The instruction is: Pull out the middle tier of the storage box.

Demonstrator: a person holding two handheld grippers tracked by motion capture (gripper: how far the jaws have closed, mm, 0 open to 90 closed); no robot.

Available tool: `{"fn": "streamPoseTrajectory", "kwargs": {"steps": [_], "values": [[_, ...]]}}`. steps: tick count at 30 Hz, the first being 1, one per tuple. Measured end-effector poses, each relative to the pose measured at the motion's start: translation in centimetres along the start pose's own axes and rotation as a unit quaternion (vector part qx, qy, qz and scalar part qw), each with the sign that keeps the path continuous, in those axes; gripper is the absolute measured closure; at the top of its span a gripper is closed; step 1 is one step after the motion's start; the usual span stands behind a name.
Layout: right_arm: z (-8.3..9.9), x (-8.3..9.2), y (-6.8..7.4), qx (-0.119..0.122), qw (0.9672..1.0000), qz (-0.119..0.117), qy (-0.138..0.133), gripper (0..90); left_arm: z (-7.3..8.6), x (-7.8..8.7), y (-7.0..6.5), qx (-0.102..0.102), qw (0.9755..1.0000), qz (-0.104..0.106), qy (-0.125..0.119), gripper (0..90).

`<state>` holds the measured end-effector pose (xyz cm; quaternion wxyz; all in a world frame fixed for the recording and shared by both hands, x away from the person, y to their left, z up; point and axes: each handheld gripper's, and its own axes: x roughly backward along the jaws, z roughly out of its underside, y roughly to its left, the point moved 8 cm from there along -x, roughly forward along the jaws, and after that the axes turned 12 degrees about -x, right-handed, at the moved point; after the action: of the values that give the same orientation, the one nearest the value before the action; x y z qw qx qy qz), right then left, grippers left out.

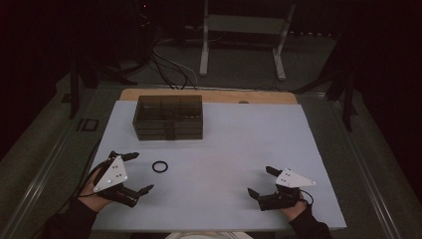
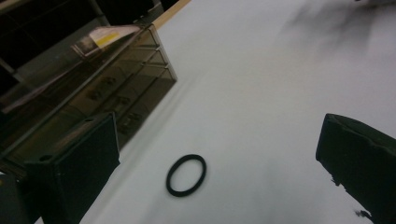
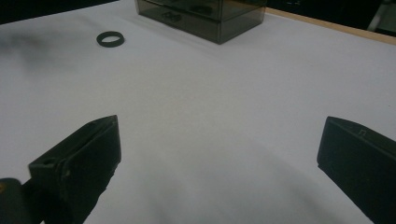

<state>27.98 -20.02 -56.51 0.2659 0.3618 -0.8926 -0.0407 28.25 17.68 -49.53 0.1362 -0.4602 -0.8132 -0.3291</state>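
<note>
A small black ring (image 1: 159, 166) lies flat on the white table top (image 1: 219, 149), also seen as the ring (image 2: 186, 175) in the left gripper view and the ring (image 3: 110, 38) far off in the right gripper view. My left gripper (image 1: 142, 172) is open at the near left, just left of the ring, with nothing between its jaws. My right gripper (image 1: 262, 181) is open at the near right, far from the ring and holding nothing. A smoky translucent drawer box (image 1: 168, 116) stands behind the ring.
The drawer box (image 2: 88, 88) has several small drawers with dark items inside. A wooden table edge (image 1: 209, 95) runs behind the white surface. Cables and a metal stand (image 1: 244, 30) are on the floor beyond.
</note>
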Motion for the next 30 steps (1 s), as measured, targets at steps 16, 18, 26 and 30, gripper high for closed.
{"fn": "streamPoseTrajectory", "kwargs": {"steps": [16,18,26,30], "values": [[0.0,0.0,0.0,-0.003,1.0000,-0.003,0.002,0.0,-2.0,-1.1,2.3,-0.063,0.9974,-0.016,0.029,0.9],[0.0,0.0,0.0,-0.004,1.0000,-0.004,0.001,0.0,-2.1,-1.3,2.6,-0.071,0.9967,-0.019,0.034,0.9],[-0.2,0.2,-0.2,-0.002,1.0000,0.002,-0.005,0.0,-2.0,-2.6,2.9,-0.094,0.9940,-0.017,0.053,0.9],[-0.3,0.3,-0.2,-0.007,0.9999,0.001,-0.008,0.0,-2.0,-3.1,2.9,-0.102,0.9928,-0.016,0.060,0.9]]}}
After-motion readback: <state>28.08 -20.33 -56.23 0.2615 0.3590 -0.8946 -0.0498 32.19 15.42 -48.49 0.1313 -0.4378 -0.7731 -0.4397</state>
